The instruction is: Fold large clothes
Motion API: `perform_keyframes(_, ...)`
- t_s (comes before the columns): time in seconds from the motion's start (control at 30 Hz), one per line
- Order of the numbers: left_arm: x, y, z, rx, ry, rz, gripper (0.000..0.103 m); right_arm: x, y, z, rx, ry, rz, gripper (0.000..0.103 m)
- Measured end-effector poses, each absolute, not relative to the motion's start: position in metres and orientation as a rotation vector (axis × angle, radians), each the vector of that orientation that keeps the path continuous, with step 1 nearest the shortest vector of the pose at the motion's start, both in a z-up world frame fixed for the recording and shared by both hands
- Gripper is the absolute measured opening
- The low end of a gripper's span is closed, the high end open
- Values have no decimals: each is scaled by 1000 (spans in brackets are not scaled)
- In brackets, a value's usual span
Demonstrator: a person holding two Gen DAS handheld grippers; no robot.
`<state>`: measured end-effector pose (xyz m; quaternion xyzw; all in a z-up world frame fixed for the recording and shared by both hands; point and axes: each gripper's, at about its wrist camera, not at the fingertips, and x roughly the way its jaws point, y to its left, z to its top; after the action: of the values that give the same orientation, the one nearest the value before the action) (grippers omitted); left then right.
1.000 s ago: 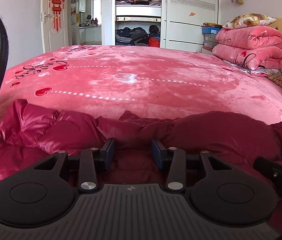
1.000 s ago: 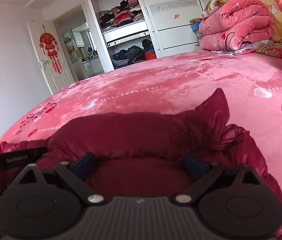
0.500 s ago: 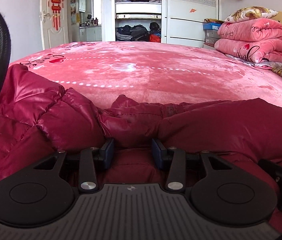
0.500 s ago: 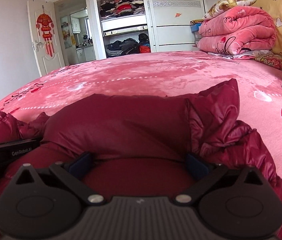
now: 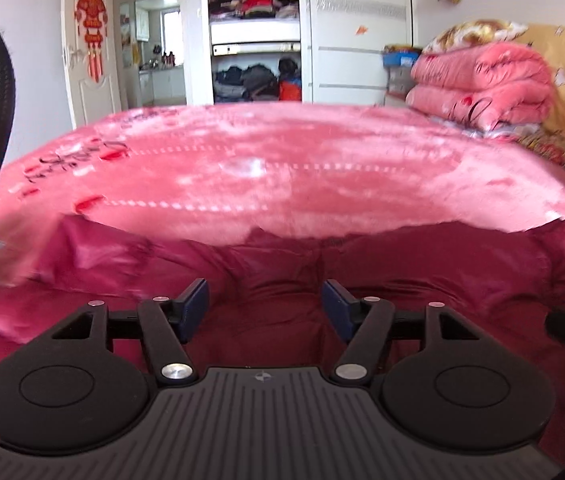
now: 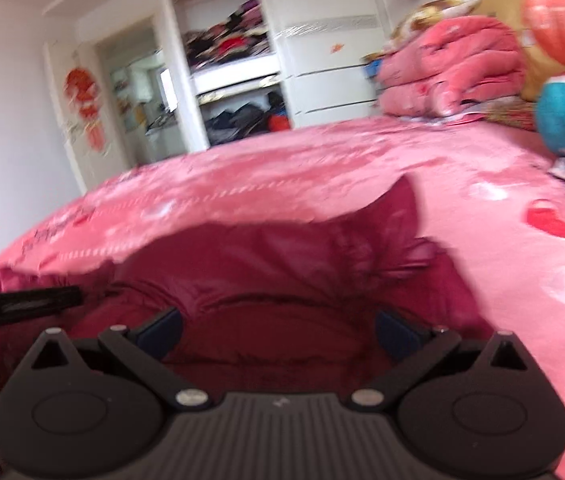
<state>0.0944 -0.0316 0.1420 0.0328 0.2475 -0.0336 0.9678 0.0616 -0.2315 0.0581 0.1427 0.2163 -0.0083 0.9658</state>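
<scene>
Two grippers, both low in their frames, both nosing over the same dark red, shiny padded jacket (image 5: pixel 422 264) that lies bunched across the near edge of the pink plush bedspread (image 5: pixel 282 168) with its red hearts and dashed white lines.

Left wrist view: the left gripper (image 5: pixel 264 306) sits at bottom centre, and its jaws are opening right now, blue pads (image 5: pixel 194 302) spread apart with a mound of the jacket's fabric lying in the gap between them. The pads do not press on the cloth; it sits loose between them. At the right edge of this frame a black piece of the other tool pokes in just above the jacket.

Right wrist view, blurred: the right gripper (image 6: pixel 278 330) has its jaws spread very wide, one blue pad (image 6: pixel 162 330) at lower left and its partner at lower right, the jacket's maroon bulk (image 6: pixel 282 256) swelling up between and beyond them. No pinch visible; whether the pads brush the fabric I cannot tell through the blur. One corner of the jacket stands up in a point right of centre.

Upper right of both frames: folded pink quilts (image 5: pixel 482 80) stacked beside a white wardrobe (image 5: pixel 358 32) with open shelves of clothes.
</scene>
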Motion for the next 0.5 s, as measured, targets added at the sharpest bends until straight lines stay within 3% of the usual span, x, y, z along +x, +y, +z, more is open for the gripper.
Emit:
perform_keyframes(0.33,-20,65,176,-3,493,93,97,-30,-249,94,448,376,-37,102)
perform_keyframes(0.5,-55,114,157,-194,571,115,97,-81,-253,84,561,433,-65,102)
